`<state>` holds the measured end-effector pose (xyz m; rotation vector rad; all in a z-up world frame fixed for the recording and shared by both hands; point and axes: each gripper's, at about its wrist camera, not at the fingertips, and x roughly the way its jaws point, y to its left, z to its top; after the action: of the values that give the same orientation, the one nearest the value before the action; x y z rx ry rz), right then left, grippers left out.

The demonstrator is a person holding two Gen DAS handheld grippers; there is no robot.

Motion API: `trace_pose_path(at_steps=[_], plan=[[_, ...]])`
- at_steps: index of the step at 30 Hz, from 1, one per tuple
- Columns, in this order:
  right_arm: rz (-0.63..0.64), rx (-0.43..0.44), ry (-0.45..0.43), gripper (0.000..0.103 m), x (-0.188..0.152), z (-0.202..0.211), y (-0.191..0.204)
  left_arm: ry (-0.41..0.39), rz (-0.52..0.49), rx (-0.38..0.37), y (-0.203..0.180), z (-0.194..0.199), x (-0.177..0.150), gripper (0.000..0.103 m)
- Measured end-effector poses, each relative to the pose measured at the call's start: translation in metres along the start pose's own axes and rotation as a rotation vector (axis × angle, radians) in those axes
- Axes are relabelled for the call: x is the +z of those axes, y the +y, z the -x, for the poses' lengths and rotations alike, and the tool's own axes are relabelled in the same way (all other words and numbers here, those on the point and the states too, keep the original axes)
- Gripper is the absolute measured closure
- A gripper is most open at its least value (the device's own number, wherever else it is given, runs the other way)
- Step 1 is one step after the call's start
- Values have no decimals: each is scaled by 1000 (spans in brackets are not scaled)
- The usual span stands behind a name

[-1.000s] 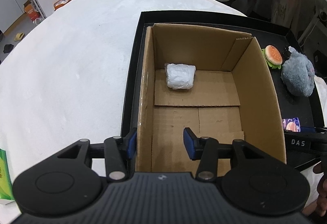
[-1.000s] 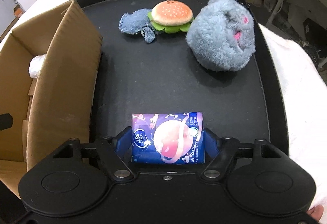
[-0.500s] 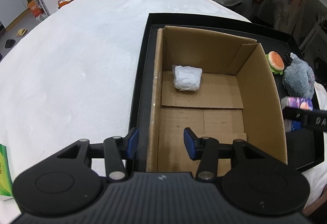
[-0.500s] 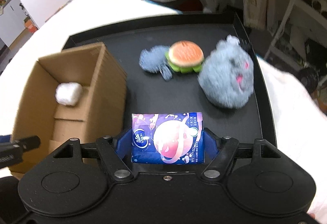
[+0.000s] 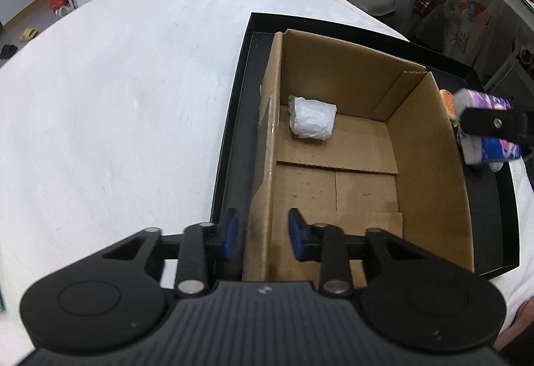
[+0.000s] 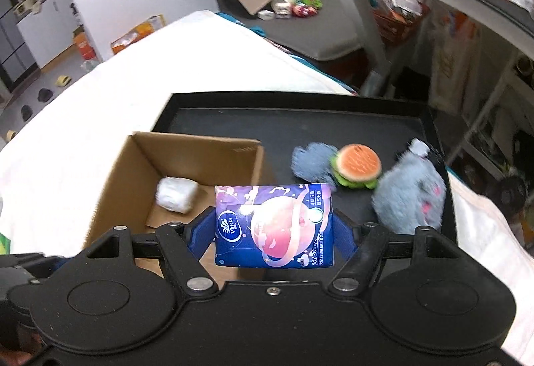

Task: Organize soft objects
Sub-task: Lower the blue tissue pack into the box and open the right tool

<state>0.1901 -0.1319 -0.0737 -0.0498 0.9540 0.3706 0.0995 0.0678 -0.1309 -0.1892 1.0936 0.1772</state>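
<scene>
The right gripper pinches a tissue pack by its short ends, which looks the sensible hold, for the pack seems light, squashy and slick in its wrapper. Ahead and to its left the box holds a white bundle; to its right lie the burger toy and grey plush. The left gripper is closing astride the box's near wall, pads not yet touching, and the right wall stands in the pack's way.

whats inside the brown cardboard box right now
One white crinkled plastic-wrapped bundle lies in the far corner of the open brown cardboard box. The near floor strip is hidden behind the left gripper.
</scene>
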Motion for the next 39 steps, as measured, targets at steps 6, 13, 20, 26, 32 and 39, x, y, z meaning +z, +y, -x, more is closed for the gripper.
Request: trace_pose_path(at_steps=[6, 13, 20, 26, 32, 39], plan=[[77, 30, 7, 33, 10, -10, 26, 6, 9, -12, 4, -3, -1, 91], [213, 46, 28, 33, 20, -25, 46, 4, 26, -5, 7, -8, -4, 93], [330, 57, 25, 33, 25, -37, 62, 3, 27, 0, 5, -9, -4, 93], [401, 65, 26, 29, 26, -47, 69, 2, 26, 2, 5, -9, -5, 93], [424, 60, 23, 26, 22, -46, 64, 3, 19, 9, 4, -8, -3, 92], [419, 68, 5, 26, 22, -34, 54, 8, 21, 17, 2, -8, -3, 92]])
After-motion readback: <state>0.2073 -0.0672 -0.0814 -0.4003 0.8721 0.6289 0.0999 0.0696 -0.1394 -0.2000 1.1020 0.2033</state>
